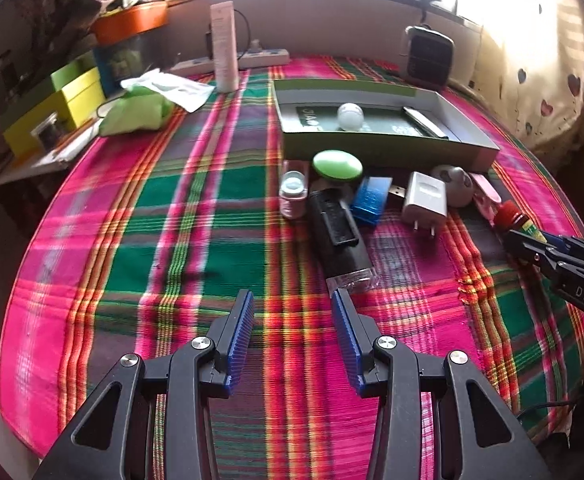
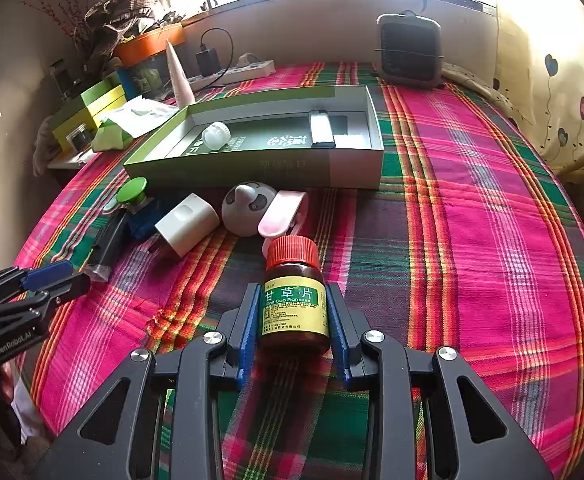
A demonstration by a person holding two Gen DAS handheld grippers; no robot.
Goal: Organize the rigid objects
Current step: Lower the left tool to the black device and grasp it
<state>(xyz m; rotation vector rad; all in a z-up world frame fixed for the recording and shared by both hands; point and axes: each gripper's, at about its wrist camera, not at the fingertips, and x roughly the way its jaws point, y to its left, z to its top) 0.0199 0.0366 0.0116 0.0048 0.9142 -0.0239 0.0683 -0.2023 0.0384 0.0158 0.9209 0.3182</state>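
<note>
On the plaid cloth [image 2: 471, 220], an open green box [image 2: 355, 172] holds two things, one white round piece [image 2: 216, 135] and one silver flat device [image 2: 321, 128], with a row of loose items lying just in front of its near wall. Nearer the camera, the right claw [image 2: 293, 320] is clenched on one brown medicine bottle [image 2: 295, 300] with a red cap, while the left claw [image 1: 292, 320] hangs released and empty over bare cloth. Right of the box and bottle the cloth is free out to its edge.
</note>
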